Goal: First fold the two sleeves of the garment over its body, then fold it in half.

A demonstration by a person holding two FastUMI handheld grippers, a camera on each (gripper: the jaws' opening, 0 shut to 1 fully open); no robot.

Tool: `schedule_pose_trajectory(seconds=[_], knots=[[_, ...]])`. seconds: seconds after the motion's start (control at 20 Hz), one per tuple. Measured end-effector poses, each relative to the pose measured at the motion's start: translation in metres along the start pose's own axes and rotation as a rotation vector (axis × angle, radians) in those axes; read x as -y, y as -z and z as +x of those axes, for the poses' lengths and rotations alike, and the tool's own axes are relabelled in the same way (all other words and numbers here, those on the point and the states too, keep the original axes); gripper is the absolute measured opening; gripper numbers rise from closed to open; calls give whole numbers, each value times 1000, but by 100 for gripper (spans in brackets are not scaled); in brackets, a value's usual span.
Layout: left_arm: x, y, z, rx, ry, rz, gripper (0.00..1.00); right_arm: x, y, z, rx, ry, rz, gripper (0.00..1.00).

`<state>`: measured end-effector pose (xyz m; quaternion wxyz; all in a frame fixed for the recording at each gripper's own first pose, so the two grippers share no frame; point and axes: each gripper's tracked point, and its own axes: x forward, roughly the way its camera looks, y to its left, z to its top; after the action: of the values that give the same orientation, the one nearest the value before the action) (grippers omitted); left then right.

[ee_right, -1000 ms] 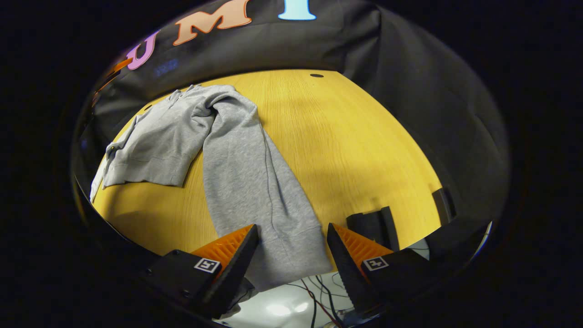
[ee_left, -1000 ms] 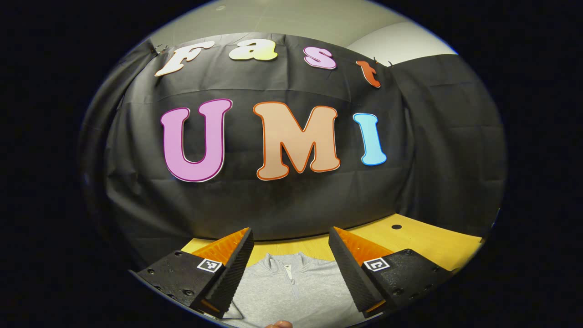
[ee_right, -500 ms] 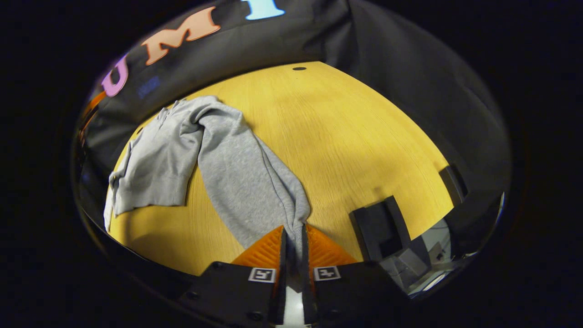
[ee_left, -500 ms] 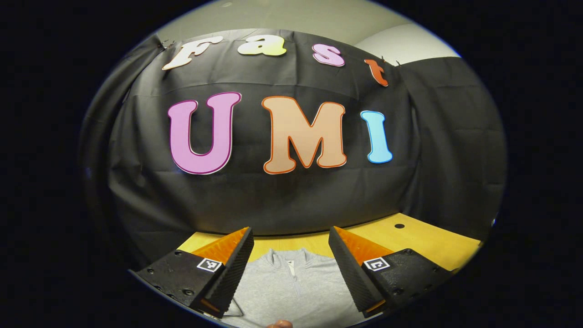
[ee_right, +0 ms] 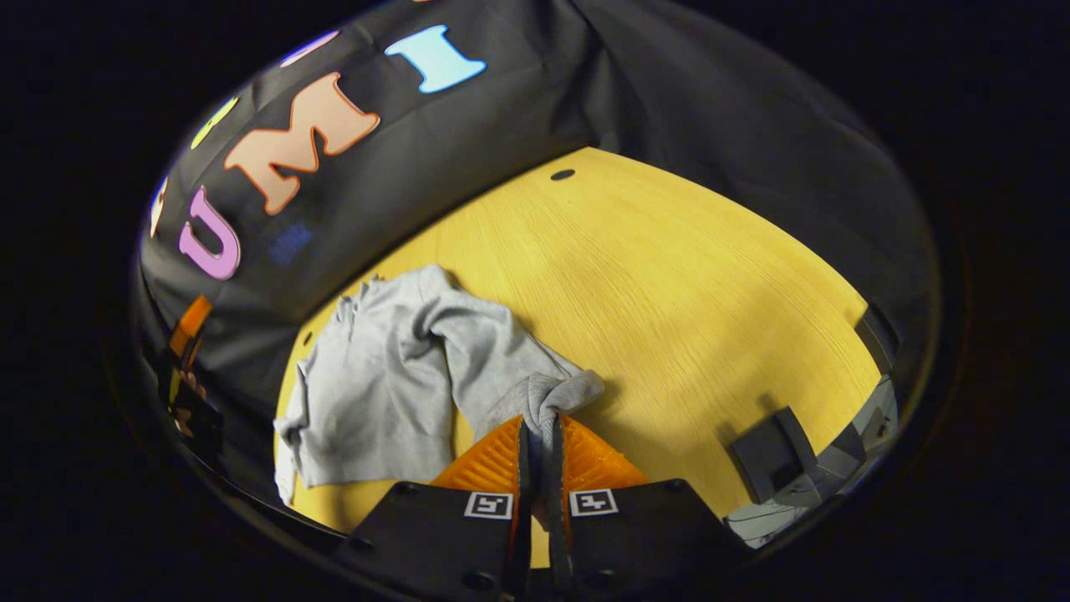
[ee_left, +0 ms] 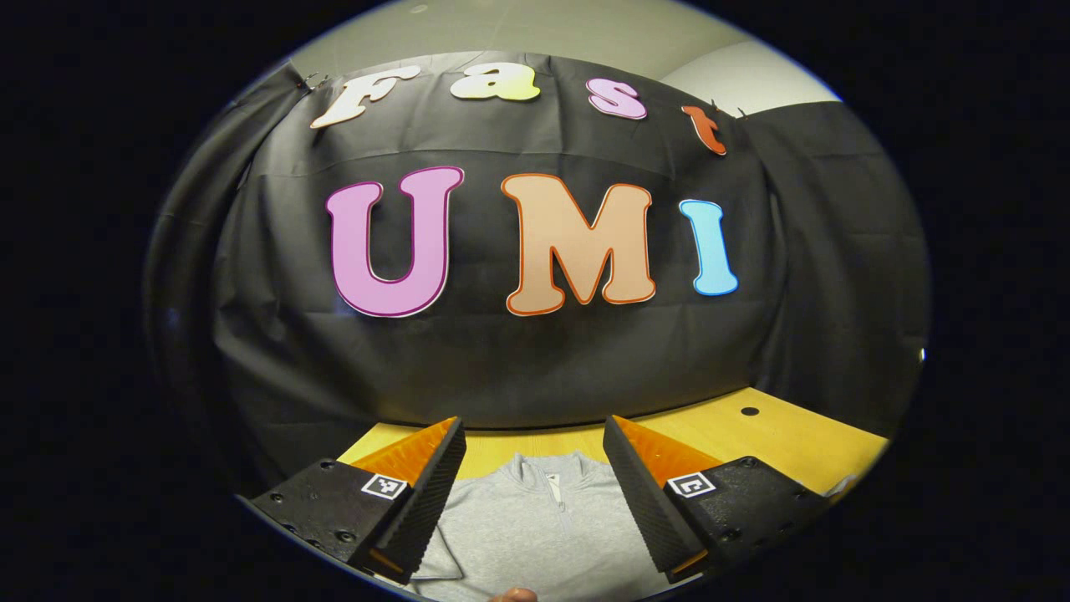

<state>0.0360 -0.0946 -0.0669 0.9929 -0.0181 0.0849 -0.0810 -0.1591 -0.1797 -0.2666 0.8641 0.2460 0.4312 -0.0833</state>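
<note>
Your right gripper (ee_right: 536, 435) is clamped on the grey sleeve (ee_right: 543, 393) of the garment (ee_right: 393, 385): both orange fingers (ee_right: 495, 458) press together with a bunched fold of cloth pinched between them, and the sleeve end puffs out just past the tips. The sleeve is drawn up off the yellow wooden table (ee_right: 669, 284) and curves back toward the body of the garment, which lies flat on the table's left part, its hem toward you and its collar toward the black cloth wall (ee_right: 468, 134). A dark block-shaped fixture (ee_right: 773, 456) sits near the table's near right edge; what it is I can't make out from here.

Your left gripper (ee_left: 535, 456) hangs with its fingers spread wide apart, holding nothing, above the garment's collar end. Between the black finger pads (ee_left: 439, 493) you see the grey chest, the stand-up collar and a short zip (ee_left: 558, 500), with the table beyond reaching to the wall.
</note>
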Motion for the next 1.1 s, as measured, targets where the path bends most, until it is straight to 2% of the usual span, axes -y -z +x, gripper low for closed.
schedule_pose_trajectory(seconds=[0.2, 0.45, 1.1], knots=[[-14, -3, -5, 5, -32, 6, 96, -34, -42, 1, 64, -80, 51, 11], [-41, 0, -17, 5, -93, 13, 96, -91, -83, 12, 94, -181, 44, 11], [-140, 5, -69, -3, -321, 9, 96, -249, -97, 53, 38, -428, -34, 10]])
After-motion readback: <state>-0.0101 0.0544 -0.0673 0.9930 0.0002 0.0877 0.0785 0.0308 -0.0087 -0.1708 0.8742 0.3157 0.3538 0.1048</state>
